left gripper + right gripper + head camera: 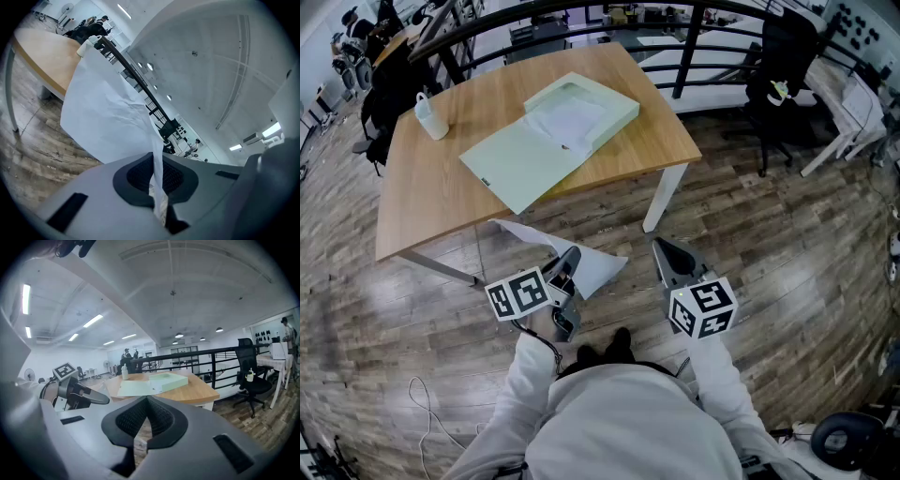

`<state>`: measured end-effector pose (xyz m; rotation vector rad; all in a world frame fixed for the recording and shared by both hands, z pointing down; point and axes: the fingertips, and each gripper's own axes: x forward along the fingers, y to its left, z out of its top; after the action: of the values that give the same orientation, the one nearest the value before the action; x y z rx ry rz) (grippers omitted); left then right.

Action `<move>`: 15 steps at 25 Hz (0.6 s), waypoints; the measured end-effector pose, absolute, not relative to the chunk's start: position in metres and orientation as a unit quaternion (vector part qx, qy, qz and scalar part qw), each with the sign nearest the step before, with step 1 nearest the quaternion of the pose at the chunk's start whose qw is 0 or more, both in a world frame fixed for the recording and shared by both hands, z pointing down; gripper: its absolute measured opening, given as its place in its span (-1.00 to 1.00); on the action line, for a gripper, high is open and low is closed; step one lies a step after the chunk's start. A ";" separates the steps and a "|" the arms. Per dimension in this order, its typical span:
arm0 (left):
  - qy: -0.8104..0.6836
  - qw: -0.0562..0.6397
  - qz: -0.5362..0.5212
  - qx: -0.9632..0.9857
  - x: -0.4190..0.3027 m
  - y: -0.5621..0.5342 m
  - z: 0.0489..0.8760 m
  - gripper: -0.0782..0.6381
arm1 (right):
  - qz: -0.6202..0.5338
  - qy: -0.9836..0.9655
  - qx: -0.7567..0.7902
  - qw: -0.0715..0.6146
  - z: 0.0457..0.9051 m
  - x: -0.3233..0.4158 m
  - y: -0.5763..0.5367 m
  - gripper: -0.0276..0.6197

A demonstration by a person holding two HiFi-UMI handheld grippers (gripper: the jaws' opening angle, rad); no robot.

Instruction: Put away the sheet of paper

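A person's left gripper (pixel 570 255) holds the sheet of paper (pixel 592 265) just off the table's (pixel 431 192) near edge, above the wooden floor (pixel 769 234), its fingers (pixel 136 174) pinching one creased edge of the sheet. The right gripper (pixel 662 247) hangs beside it, fingers (pixel 127 420) pressed together on nothing. On the table a pale green box file (pixel 546 141) lies open near the far right corner, with a white bottle (pixel 429 116) towards the far left corner.
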<state>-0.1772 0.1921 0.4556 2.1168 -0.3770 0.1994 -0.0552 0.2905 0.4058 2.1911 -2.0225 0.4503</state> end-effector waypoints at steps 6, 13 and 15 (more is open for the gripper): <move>-0.156 0.473 0.095 0.862 -0.168 0.203 0.463 -0.73 | 0.158 -0.676 0.718 0.055 0.411 -0.054 0.299 -0.83; -0.145 0.452 0.094 0.875 -0.145 0.203 0.440 -0.73 | 0.160 -0.680 0.714 0.047 0.408 -0.031 0.300 -0.83; -0.143 0.446 0.091 0.879 -0.138 0.202 0.432 -0.73 | 0.161 -0.677 0.717 0.043 0.408 -0.023 0.300 -0.83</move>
<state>-0.1383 0.2017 0.4317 2.1774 -0.3551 0.2266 -0.0226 0.3003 0.4081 2.1912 -2.0712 0.4921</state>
